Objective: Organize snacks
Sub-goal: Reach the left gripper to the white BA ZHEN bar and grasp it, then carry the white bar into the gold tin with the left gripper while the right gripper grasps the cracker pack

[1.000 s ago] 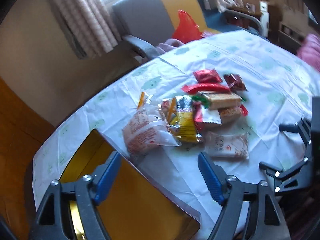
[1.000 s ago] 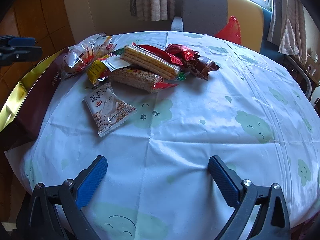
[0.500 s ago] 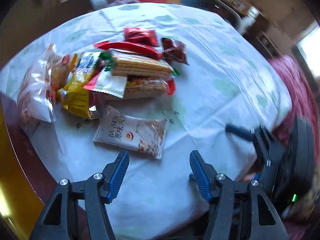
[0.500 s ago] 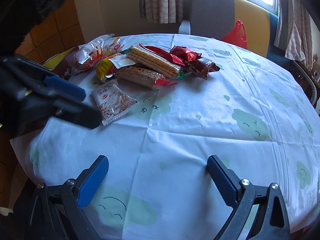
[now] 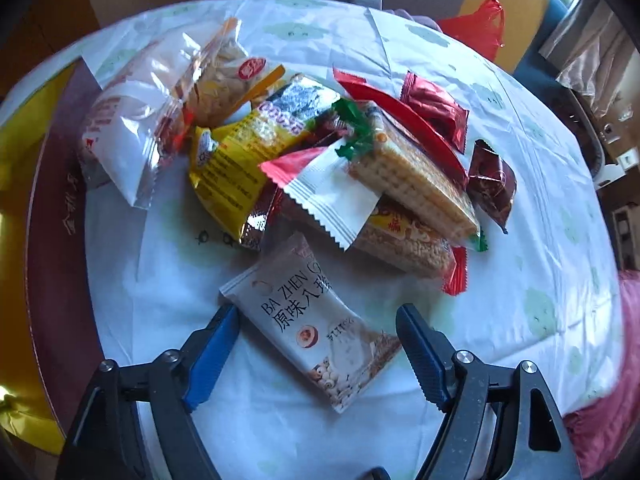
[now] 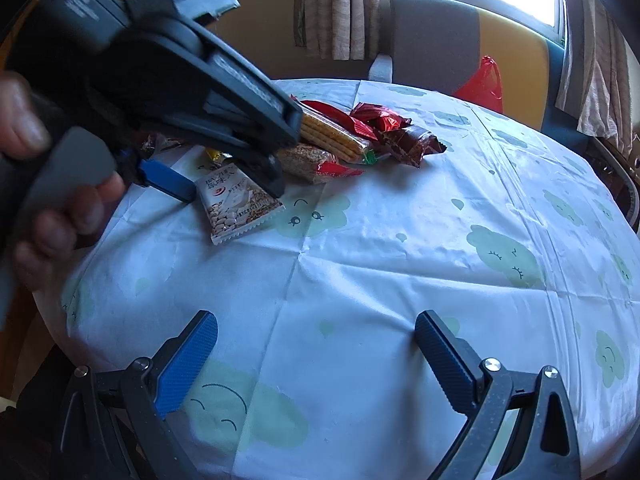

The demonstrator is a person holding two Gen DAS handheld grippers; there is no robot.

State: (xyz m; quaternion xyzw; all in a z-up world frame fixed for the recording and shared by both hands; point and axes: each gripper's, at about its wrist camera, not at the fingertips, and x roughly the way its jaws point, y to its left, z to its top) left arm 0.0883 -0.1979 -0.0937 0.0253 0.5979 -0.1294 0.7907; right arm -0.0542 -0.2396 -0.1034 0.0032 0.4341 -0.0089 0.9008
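A white nut packet (image 5: 312, 320) lies flat on the tablecloth, nearest of the snacks. My left gripper (image 5: 316, 316) points down over it, straddling its width; the jaws are opening and the pads are not pressing on it. In the right wrist view the left gripper (image 6: 232, 194), held by a hand (image 6: 24, 132), stands over the same packet (image 6: 240, 216). Behind lies a heap: a wafer pack (image 5: 412, 184), a yellow pack (image 5: 240, 152), a clear bag (image 5: 132, 120), red packets (image 5: 436, 108). My right gripper (image 6: 316, 320) hangs open over bare cloth near the table's front edge.
A maroon and gold box (image 5: 52, 200) sits at the table's left edge. A grey and yellow chair (image 6: 440, 40) with a red plastic bag (image 6: 484, 84) stands behind the round table (image 6: 480, 200). The cloth's right half holds nothing.
My left gripper has swung from the box edge down over the white packet, rolling as it came. Its jaws narrowed, then widened. The right gripper has stayed put.
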